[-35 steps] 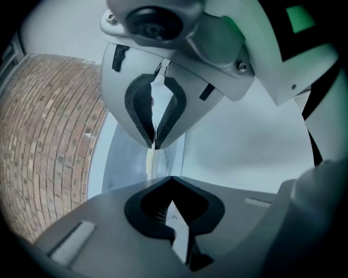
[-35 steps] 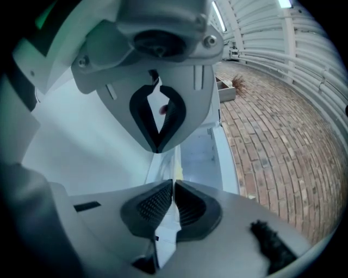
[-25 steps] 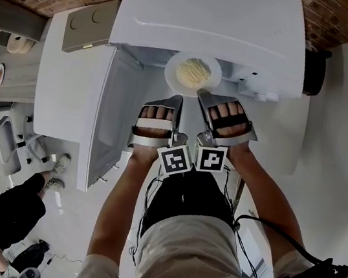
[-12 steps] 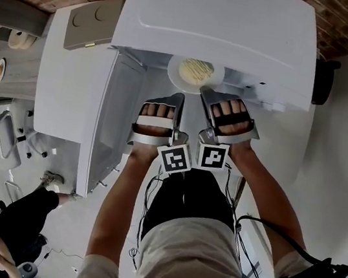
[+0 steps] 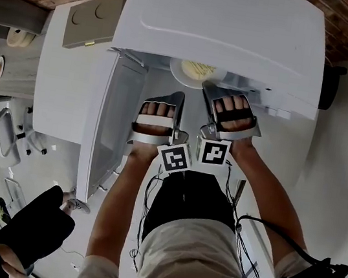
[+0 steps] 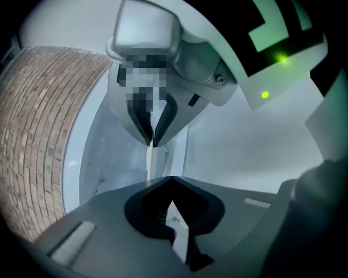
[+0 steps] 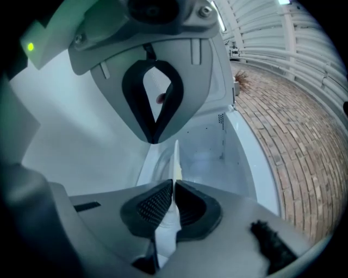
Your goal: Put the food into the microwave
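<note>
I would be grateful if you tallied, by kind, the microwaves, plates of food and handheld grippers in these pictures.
microwave: 1
plate of food: 1
grippers: 2 (left gripper, right gripper)
Total: 4

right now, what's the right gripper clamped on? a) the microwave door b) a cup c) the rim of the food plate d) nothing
c: the pads of the right gripper pinch the thin white rim of the plate, at the open mouth of the microwave.
</note>
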### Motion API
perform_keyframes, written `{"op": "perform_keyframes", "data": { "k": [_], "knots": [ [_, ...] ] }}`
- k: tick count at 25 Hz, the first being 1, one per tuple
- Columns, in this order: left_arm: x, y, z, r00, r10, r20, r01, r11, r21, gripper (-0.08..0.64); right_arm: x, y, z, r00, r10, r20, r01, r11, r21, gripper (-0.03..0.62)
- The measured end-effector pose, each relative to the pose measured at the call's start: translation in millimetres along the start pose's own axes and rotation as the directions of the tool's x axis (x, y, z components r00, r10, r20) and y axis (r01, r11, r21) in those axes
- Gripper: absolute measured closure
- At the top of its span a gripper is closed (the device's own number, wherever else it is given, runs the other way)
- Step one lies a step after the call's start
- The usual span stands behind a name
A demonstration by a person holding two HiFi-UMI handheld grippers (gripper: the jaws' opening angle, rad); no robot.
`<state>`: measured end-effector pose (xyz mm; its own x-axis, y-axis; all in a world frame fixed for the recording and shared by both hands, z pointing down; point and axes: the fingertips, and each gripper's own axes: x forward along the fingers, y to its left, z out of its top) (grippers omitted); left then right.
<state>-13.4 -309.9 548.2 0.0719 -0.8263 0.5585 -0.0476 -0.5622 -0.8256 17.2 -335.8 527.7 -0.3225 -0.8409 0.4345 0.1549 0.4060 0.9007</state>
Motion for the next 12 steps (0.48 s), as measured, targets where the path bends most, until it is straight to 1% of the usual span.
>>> {"op": "perform_keyframes", "data": {
  "k": [5, 10, 12],
  "knots": [
    [4, -2, -2, 1.0, -0.006, -0.005, 0.006, 1.0, -0.005, 0.554, 9, 2, -1, 1.0, 0.008, -0.004, -0.008, 1.0, 0.006, 0.572],
    [6, -7, -6, 1.0, -0.015, -0.013, 0.014, 1.0, -0.008, 0.554, 15, -4, -1, 1.0, -0.011, -0.007, 0.011, 1.0, 0.017, 0.572],
    [7, -8, -7, 1.0, -0.018, -0.016, 0.018, 1.0, -0.011, 0.554, 19, -2, -3, 1.0, -0.003, -0.012, 0.003, 1.0, 0.018, 0.572]
  ]
}}
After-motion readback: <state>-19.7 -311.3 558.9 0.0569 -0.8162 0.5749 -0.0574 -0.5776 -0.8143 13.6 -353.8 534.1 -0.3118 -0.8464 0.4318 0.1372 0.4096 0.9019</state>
